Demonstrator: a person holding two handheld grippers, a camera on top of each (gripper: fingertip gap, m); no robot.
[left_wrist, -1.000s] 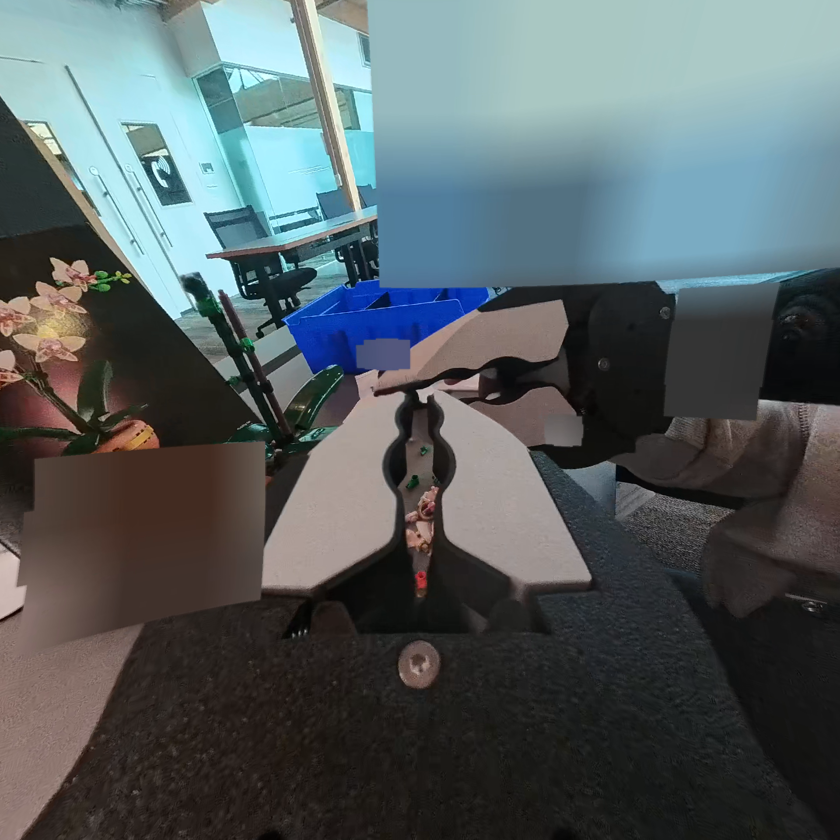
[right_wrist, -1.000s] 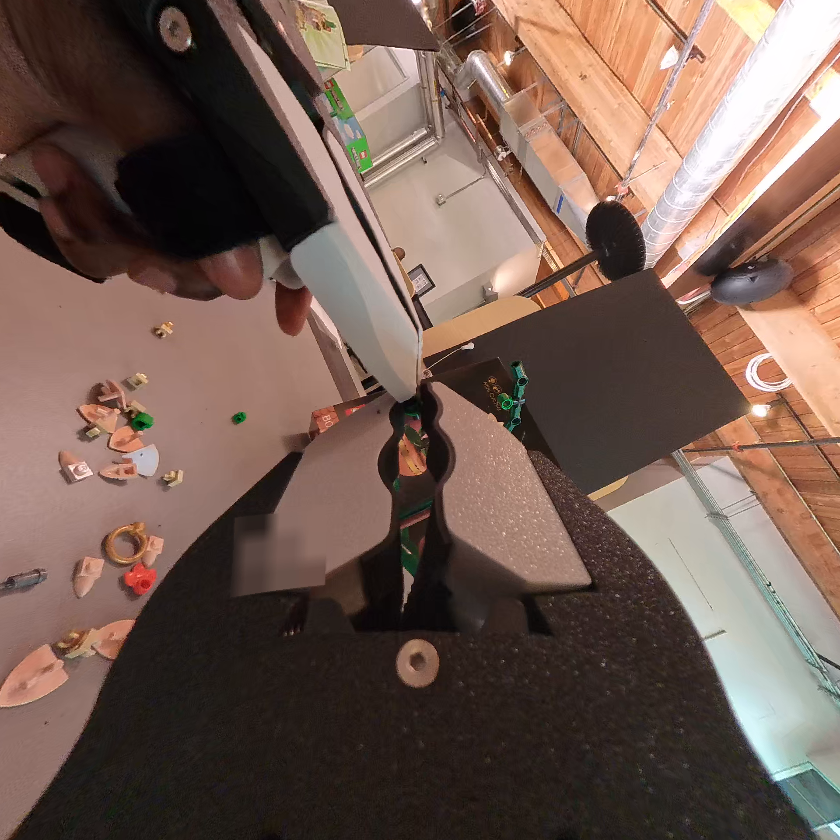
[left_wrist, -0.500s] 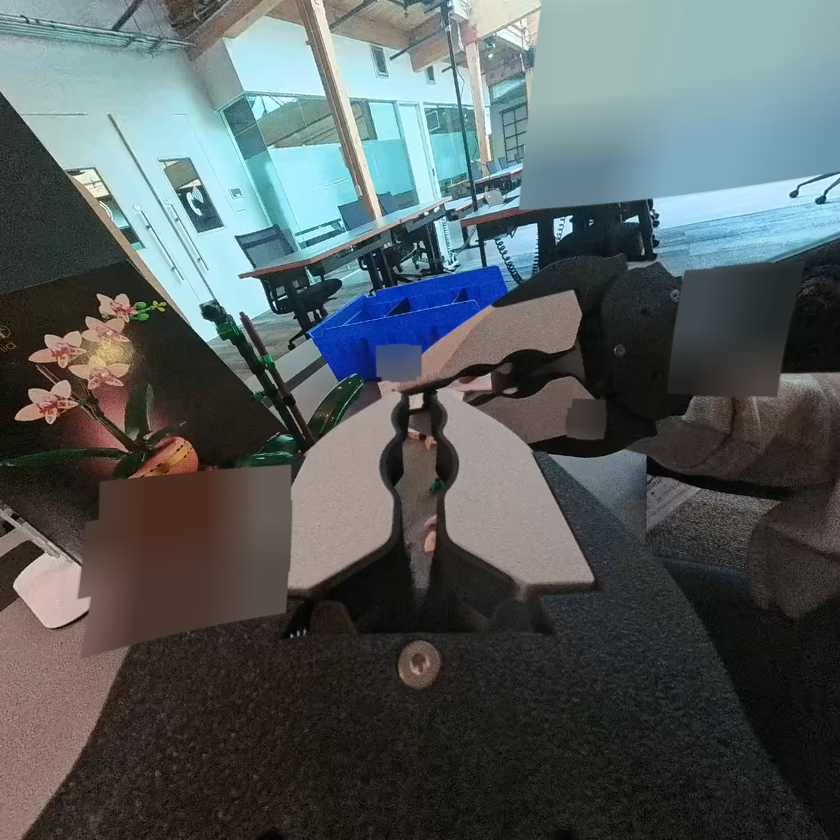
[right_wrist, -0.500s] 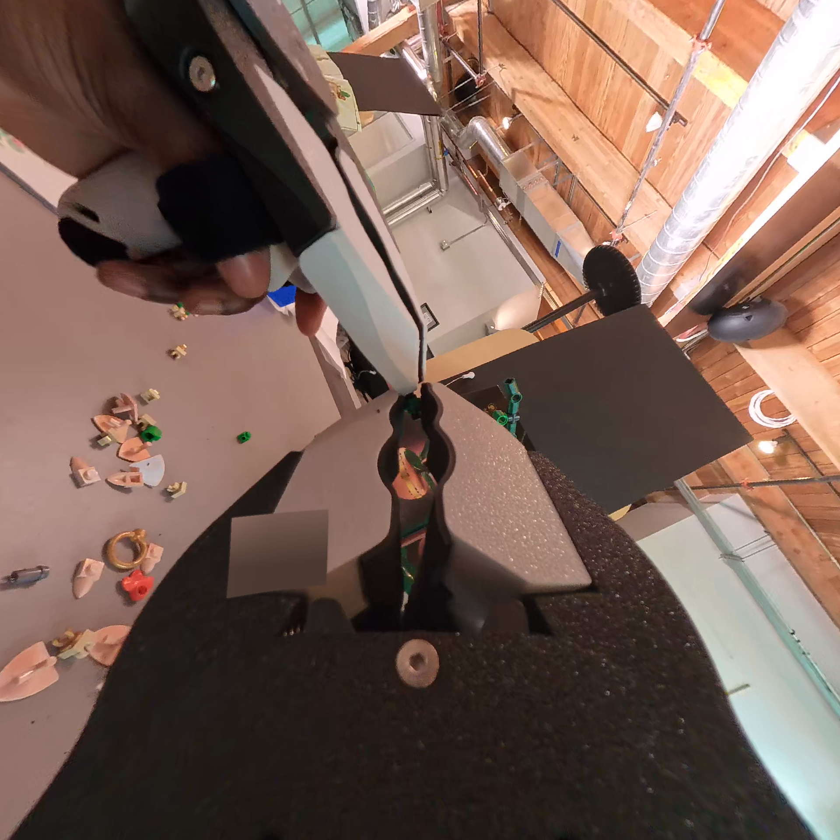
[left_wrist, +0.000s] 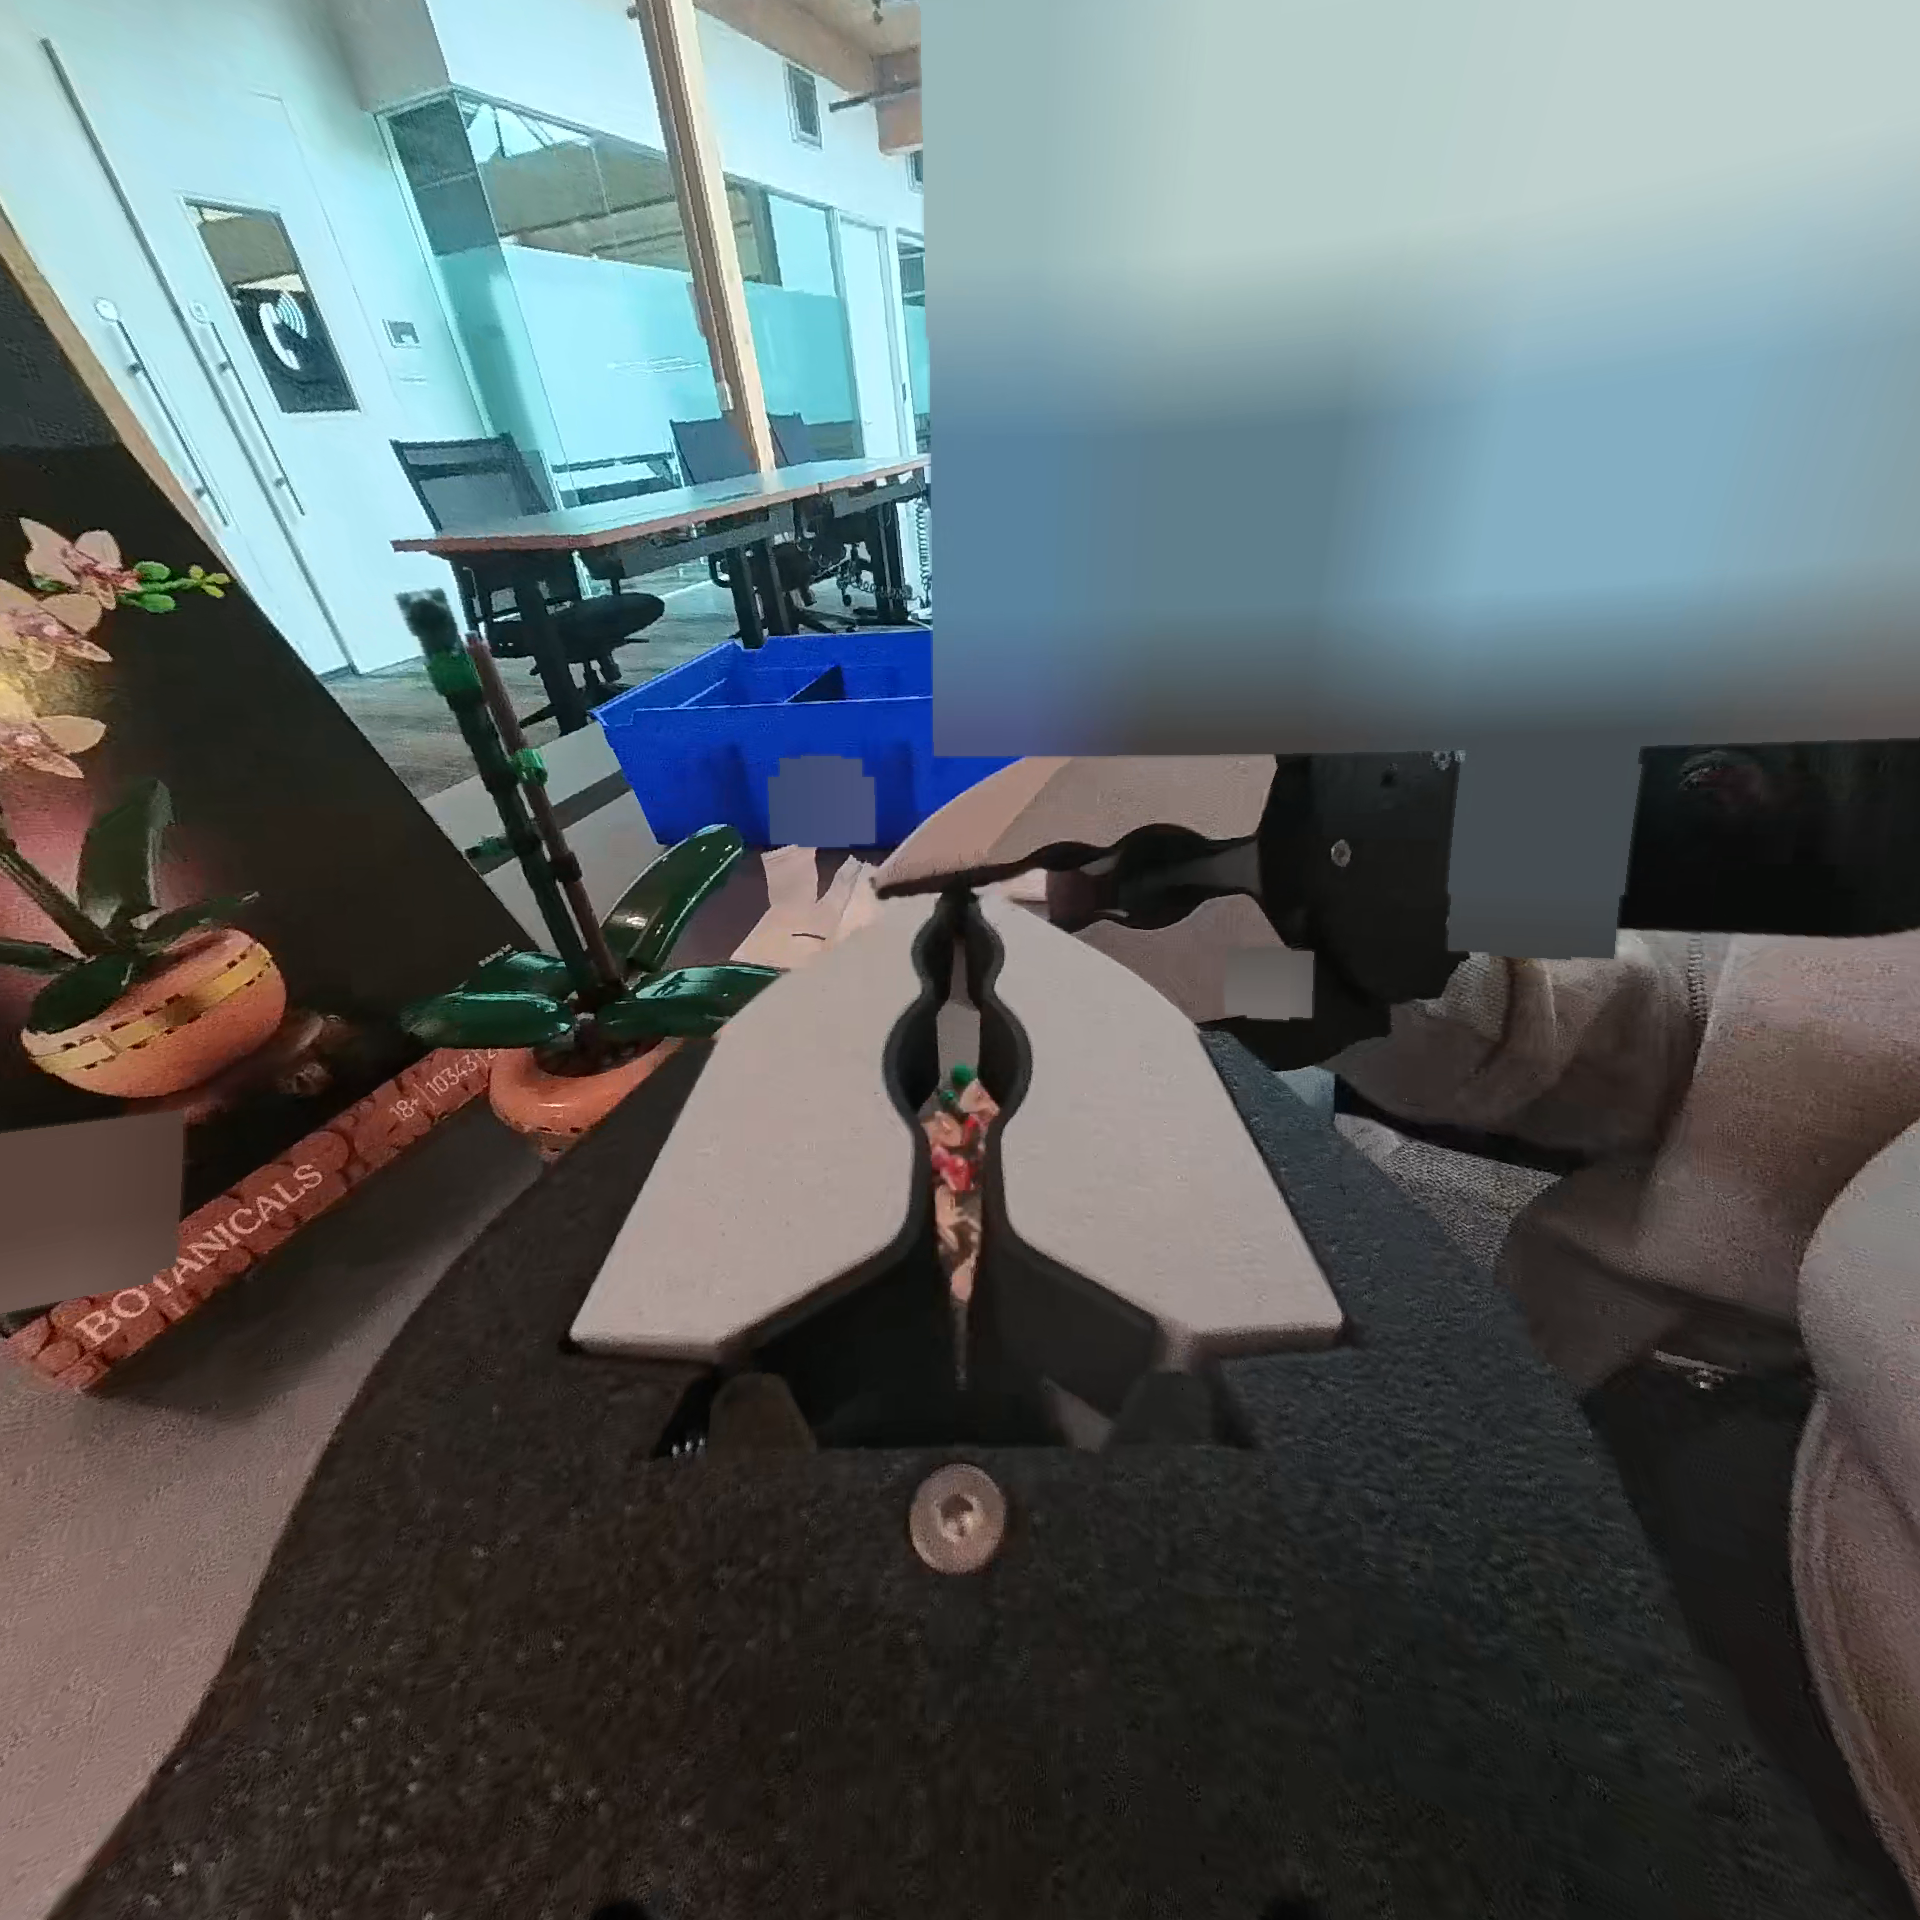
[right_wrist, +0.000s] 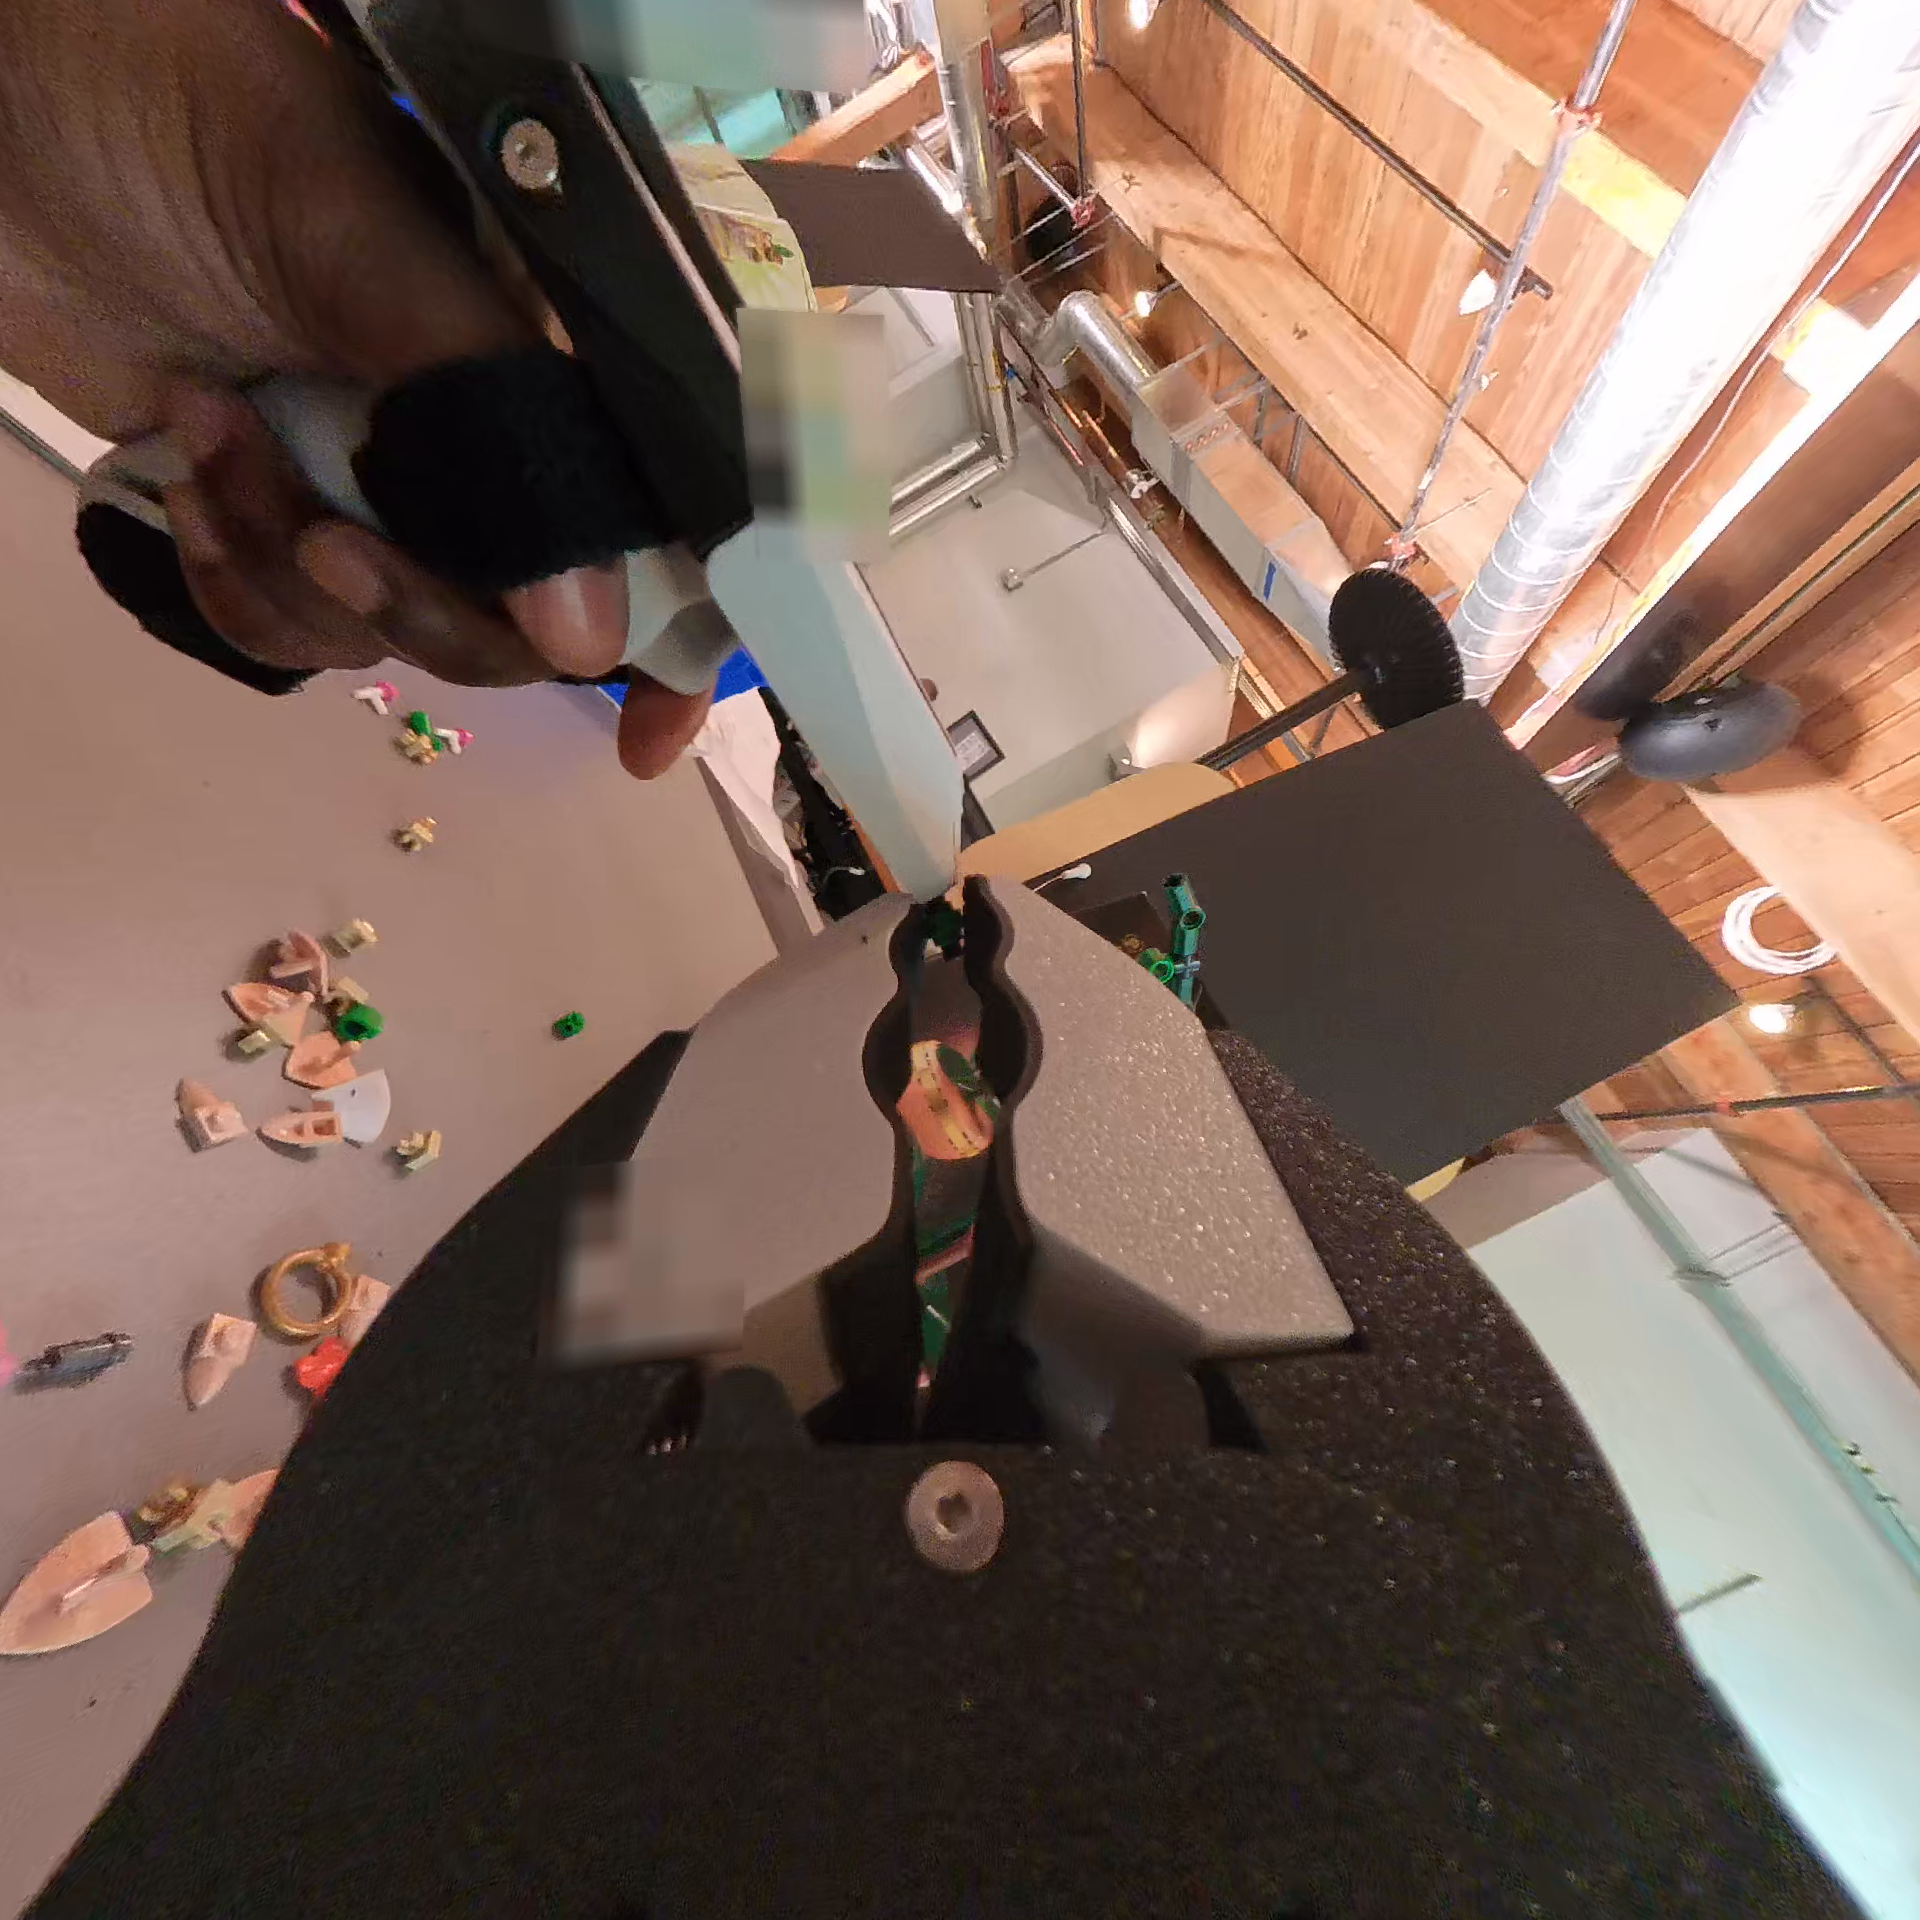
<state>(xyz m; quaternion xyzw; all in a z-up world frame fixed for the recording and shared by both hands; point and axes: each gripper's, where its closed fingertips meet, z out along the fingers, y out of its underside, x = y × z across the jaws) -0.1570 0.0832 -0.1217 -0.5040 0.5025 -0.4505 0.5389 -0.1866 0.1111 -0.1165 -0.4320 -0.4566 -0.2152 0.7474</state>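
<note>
Both grippers raised off the grey table (right_wrist: 520, 914), tips meeting. My right gripper (right_wrist: 940, 925) pinches a tiny green piece (right_wrist: 943, 921) at its fingertips; my left gripper (left_wrist: 961, 914) is pressed nearly together, tip touching that same piece, probably to steady or mate it. Loose pink and green bricks (right_wrist: 312, 1039) lie scattered below. Brick orchid plant (left_wrist: 582, 997) stands beside its box (left_wrist: 239, 831); blue bin (left_wrist: 748, 727) behind.

Light: you get cool, bright daylight through the glass walls (left_wrist: 644, 343) | warm lamp glow on the wooden ceiling (right_wrist: 1351, 208) | Distortion: strong wide-angle bending at edges | Focus: loose pieces (right_wrist: 301, 1039) slightly soft, soft shadows
</note>
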